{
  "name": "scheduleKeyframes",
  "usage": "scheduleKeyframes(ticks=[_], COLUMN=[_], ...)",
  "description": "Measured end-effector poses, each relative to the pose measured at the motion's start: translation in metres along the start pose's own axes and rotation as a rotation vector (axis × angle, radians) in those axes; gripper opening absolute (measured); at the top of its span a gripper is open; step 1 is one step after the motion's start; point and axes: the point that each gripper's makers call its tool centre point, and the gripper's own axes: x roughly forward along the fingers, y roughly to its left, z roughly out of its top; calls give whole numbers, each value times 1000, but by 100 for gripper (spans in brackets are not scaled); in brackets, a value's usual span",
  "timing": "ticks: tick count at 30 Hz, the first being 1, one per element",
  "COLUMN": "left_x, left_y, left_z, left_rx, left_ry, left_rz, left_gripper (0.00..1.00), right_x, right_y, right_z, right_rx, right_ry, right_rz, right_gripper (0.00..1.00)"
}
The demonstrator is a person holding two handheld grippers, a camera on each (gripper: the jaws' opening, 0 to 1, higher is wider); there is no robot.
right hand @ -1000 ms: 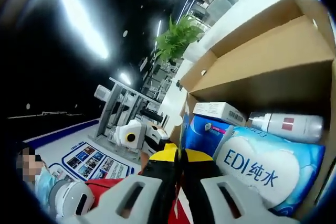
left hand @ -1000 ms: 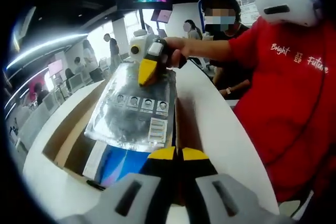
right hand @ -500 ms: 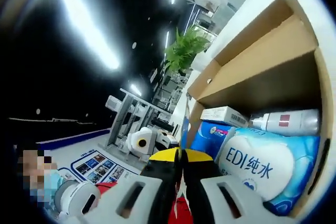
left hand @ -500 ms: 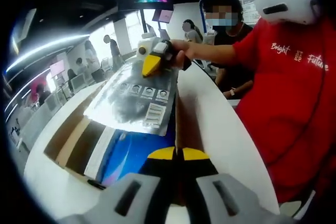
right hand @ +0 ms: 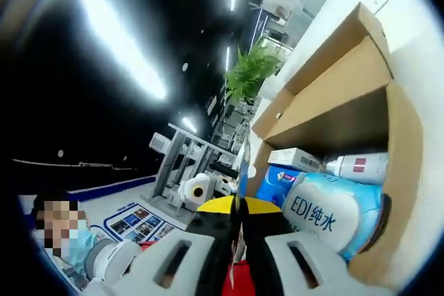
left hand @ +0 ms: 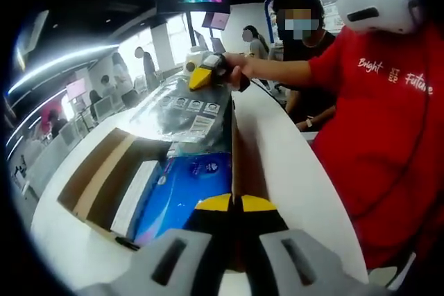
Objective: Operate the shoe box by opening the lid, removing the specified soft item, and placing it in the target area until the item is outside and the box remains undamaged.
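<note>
Left gripper view: left gripper (left hand: 236, 202) low at the near end of the open shoe box (left hand: 94, 181), yellow-tipped jaws pressed together, nothing visibly between them. Inside the box, a blue soft pack (left hand: 182, 188) just ahead of the jaws and a white carton (left hand: 135, 195) beside it. Farther off, right gripper (left hand: 201, 77) clamped on the far edge of a silver foil pouch (left hand: 184, 112), lifted clear above the box's far half, near edge drooping toward the blue pack. White table (left hand: 291, 164) under the box; person in red shirt (left hand: 378, 116) alongside.

Right gripper view: jaws closed on a thin edge, probably the pouch seen end-on. Beyond, the box with a wet-wipes pack (right hand: 329, 213), a white spray bottle (right hand: 361, 166) and a small white carton (right hand: 295, 159).
</note>
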Motion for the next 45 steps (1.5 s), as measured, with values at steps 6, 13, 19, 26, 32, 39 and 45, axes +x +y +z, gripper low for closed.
scheduleKeyframes(ticks=[6,13,19,26,32,39,45], left_x=[0,0,0,0,0,0,0], left_y=[0,0,1,0,1,1,1], left_z=[0,0,0,1,1,1,1], left_rx=[5,-1,-1,2,3,7,5], left_ry=[-1,2,0,0,-1,-2,-2], left_rz=[8,2,1,2,4,6,5], left_gripper=[2,2,2,1,2,2,2], right_x=[0,-10,-13,-18,-20,-41,-52], right_y=[4,13,15,18,20,10,1], right_z=[3,4,1,4,4,26,39], right_rx=[42,24,24,44,33,28,73], right_ry=[41,39,42,41,49,-7,-50], right_rz=[57,81,87,120,122,115,118], right_gripper=[2,2,2,2,2,2,2])
